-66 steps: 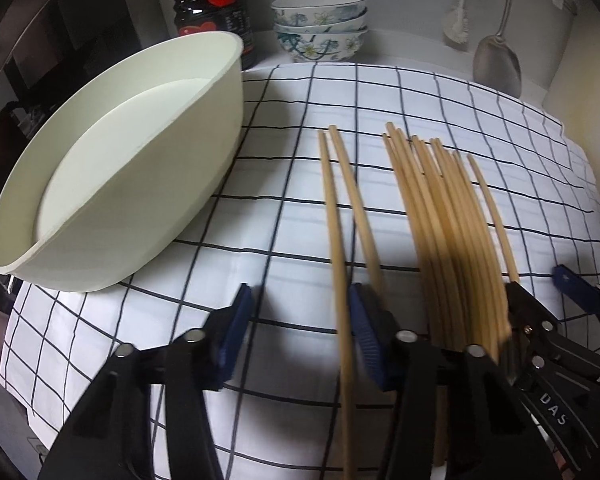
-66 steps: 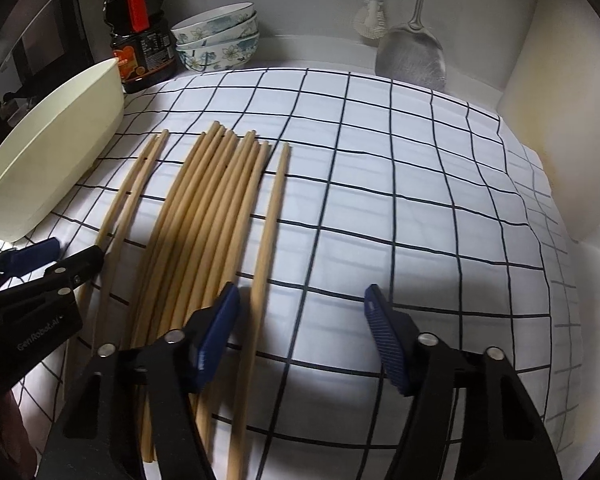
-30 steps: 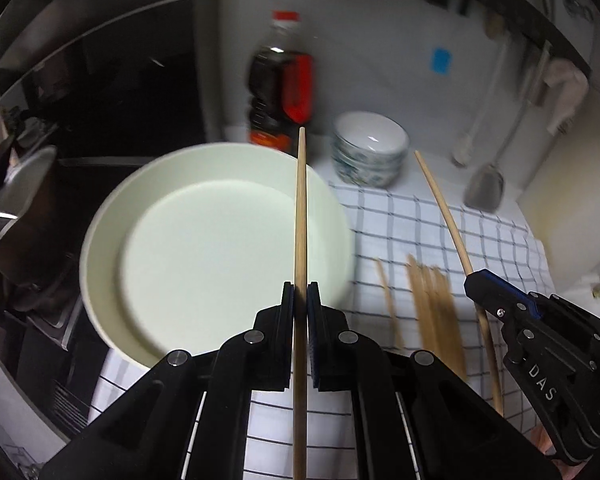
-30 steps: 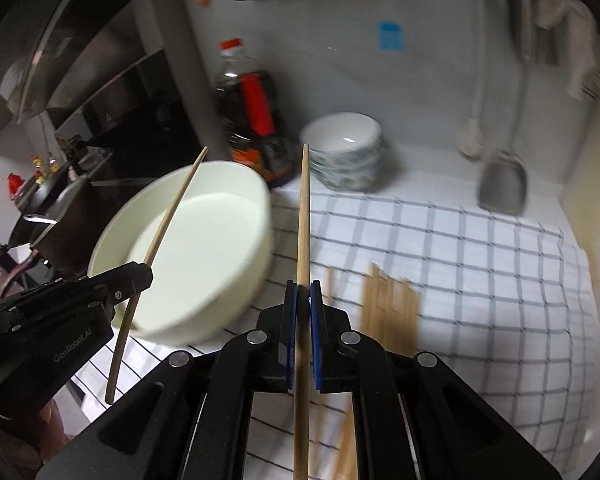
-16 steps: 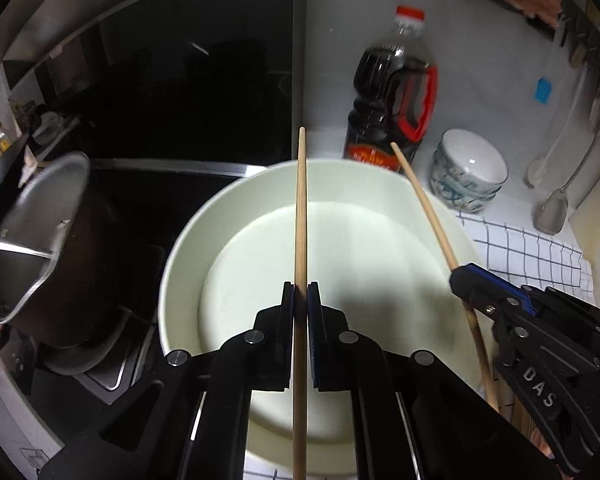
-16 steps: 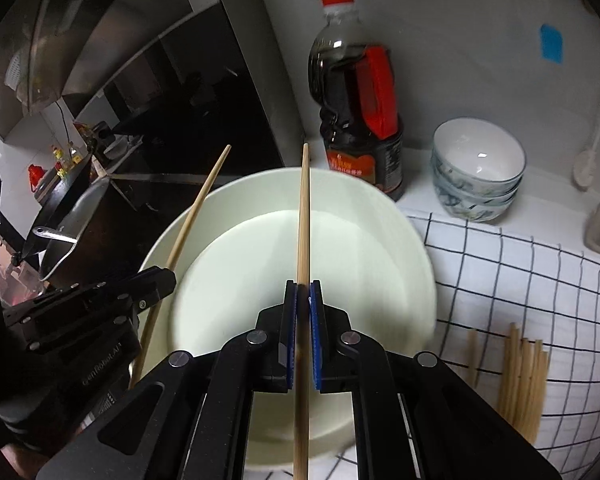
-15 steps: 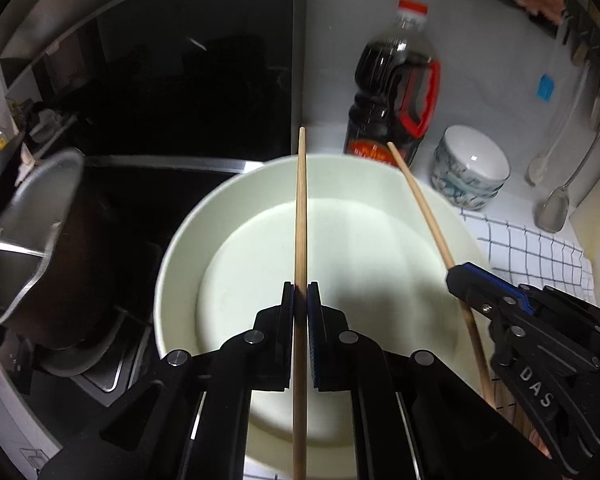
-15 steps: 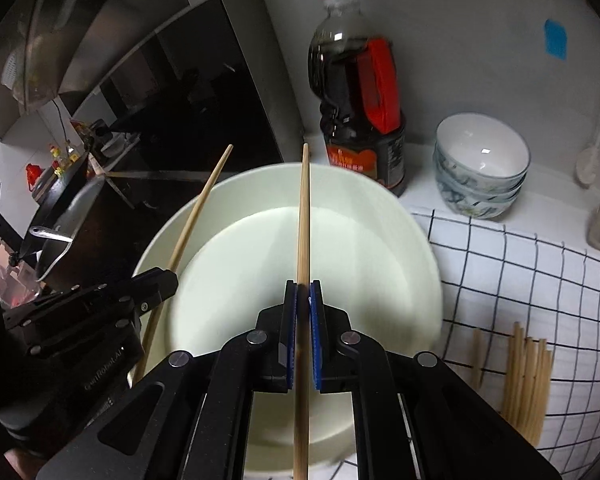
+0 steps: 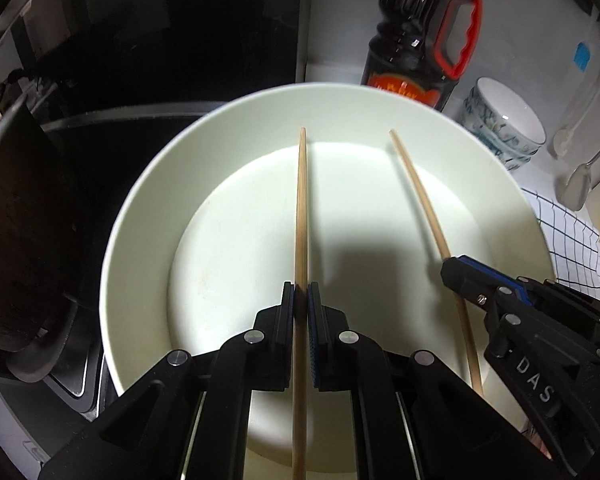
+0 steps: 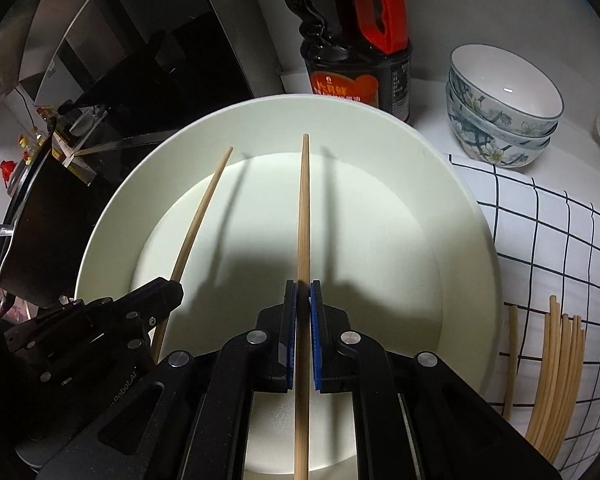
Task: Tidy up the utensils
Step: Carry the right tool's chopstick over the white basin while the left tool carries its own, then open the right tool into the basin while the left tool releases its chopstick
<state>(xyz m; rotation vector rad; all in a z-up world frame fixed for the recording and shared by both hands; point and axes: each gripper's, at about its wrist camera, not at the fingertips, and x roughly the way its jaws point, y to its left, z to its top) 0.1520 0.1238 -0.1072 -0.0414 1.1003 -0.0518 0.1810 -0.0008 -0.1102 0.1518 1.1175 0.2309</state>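
On the body of the right gripper (image 9: 460, 276), at the right side of my left wrist view, I read the white letters "DAS". On the body of the left gripper (image 10: 168, 292), at the near left of my right wrist view, I can read only "Robot.AI"; the first letters are hidden. The dark bottle (image 10: 360, 60) at the far side has a red label with pale characters, but they are too blurred for me to read.
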